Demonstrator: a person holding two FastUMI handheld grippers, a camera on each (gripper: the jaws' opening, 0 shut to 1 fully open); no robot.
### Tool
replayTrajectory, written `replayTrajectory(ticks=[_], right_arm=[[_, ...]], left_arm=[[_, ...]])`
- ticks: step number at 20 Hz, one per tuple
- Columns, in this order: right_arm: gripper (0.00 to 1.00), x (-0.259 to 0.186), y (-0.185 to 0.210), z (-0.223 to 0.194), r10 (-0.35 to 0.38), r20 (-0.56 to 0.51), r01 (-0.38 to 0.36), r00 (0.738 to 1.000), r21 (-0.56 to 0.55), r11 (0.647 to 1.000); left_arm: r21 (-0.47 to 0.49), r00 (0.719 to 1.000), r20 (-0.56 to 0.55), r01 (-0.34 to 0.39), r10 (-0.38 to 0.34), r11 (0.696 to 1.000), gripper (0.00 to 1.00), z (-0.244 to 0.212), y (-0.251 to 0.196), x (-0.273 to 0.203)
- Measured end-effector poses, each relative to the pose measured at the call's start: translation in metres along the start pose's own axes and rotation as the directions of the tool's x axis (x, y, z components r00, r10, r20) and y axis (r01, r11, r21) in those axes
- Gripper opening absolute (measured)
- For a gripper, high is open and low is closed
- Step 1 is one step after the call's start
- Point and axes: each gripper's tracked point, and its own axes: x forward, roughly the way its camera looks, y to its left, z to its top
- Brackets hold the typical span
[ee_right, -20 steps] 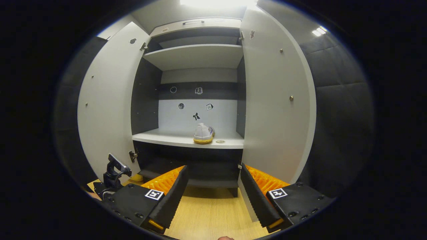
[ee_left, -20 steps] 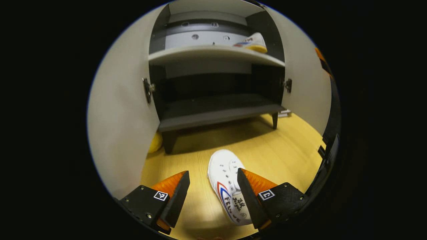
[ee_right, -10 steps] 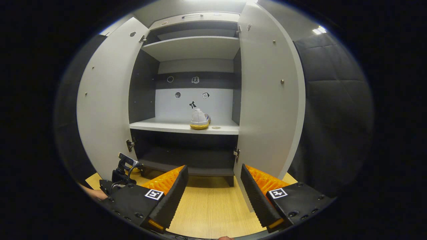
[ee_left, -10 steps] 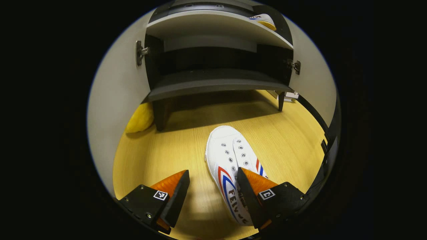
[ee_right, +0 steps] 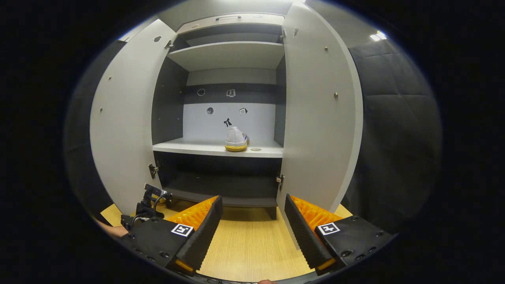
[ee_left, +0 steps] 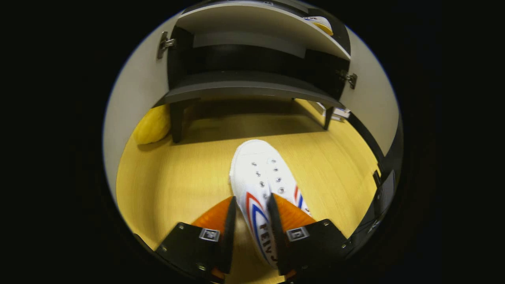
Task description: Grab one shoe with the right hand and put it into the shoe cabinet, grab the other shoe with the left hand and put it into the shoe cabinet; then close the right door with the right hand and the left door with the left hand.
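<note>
A white shoe [ee_left: 256, 173] with red and blue stripes lies on the wooden floor [ee_left: 181, 177], toe toward the shoe cabinet [ee_left: 244, 85]. My left gripper [ee_left: 251, 199] is down over its heel end, fingers drawn in close. One finger is outside the shoe's left wall and the other over its opening; whether both press is unclear. The other shoe [ee_right: 236, 139] stands on the cabinet's middle shelf [ee_right: 189, 148], its heel facing out, and is seen again as the other shoe [ee_left: 322, 23]. My right gripper [ee_right: 252, 232] hangs open and holds nothing, back from the cabinet. Both doors, left door [ee_right: 118, 118] and right door [ee_right: 319, 118], stand wide open.
A yellow soft object [ee_left: 152, 125] lies by the cabinet's left front leg [ee_left: 176, 120]. The dark bottom shelf [ee_right: 221, 191] holds nothing. The left hand-held device [ee_right: 148, 201] shows low at the left of the right gripper view. Padded dark wall [ee_right: 394, 130] runs to the right.
My left gripper has dropped toward the floor shoe and its fingers have drawn in around the shoe's heel end. My right gripper has backed off slightly and stays open.
</note>
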Motion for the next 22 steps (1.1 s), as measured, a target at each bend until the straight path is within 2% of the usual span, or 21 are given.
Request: replayTrajectory(ticks=[3, 4, 5, 6, 7, 8, 9, 18, 22], right_arm=[[0.98, 0.0, 0.0, -0.001, 0.004, -0.002, -0.004, 1.0, -0.003, 1.0], [0.98, 0.0, 0.0, -0.001, 0.0, -0.004, 0.0, 1.0, -0.008, 1.0], [0.98, 0.0, -0.001, -0.002, -0.004, -0.005, 0.004, 1.0, -0.011, 1.0], [0.98, 0.0, -0.001, -0.002, -0.002, -0.009, 0.002, 1.0, -0.009, 1.0], [0.98, 0.0, 0.0, -0.002, 0.003, -0.012, -0.003, 1.0, -0.004, 1.0], [0.98, 0.0, 0.0, -0.002, 0.005, -0.013, -0.005, 1.0, -0.002, 1.0], [0.98, 0.0, -0.001, -0.002, 0.003, -0.011, -0.003, 1.0, -0.004, 1.0], [0.98, -0.005, -0.009, 0.005, 0.024, -0.005, -0.024, 1.0, -0.02, 1.0], [0.98, -0.01, -0.011, 0.009, 0.047, 0.007, -0.047, 0.999, -0.029, 0.999]], left_arm=[[-0.011, 1.0, -0.015, -0.022, 0.022, 1.0, 0.36, 0.002, 0.002, -0.002], [-0.025, 1.0, -0.009, -0.023, 0.023, 0.999, 0.35, 0.003, 0.002, 0.0], [-0.03, 0.999, 0.003, -0.033, 0.033, 0.999, 0.23, 0.004, 0.004, -0.002], [-0.036, 0.999, 0.012, -0.033, 0.033, 0.999, 0.22, 0.005, 0.005, 0.001], [-0.034, 0.998, 0.029, -0.055, 0.056, 0.998, 0.11, 0.005, 0.009, -0.004], [-0.035, 0.998, 0.036, -0.054, 0.056, 0.998, 0.11, 0.009, 0.005, -0.003], [-0.03, 0.997, 0.04, -0.059, 0.06, 0.998, 0.0, 0.01, 0.005, -0.004], [-0.042, 0.995, 0.083, -0.051, 0.054, 0.998, 0.0, 0.041, 0.006, -0.019], [-0.054, 0.989, 0.137, -0.052, 0.059, 0.997, 0.0, 0.063, 0.007, -0.044]])
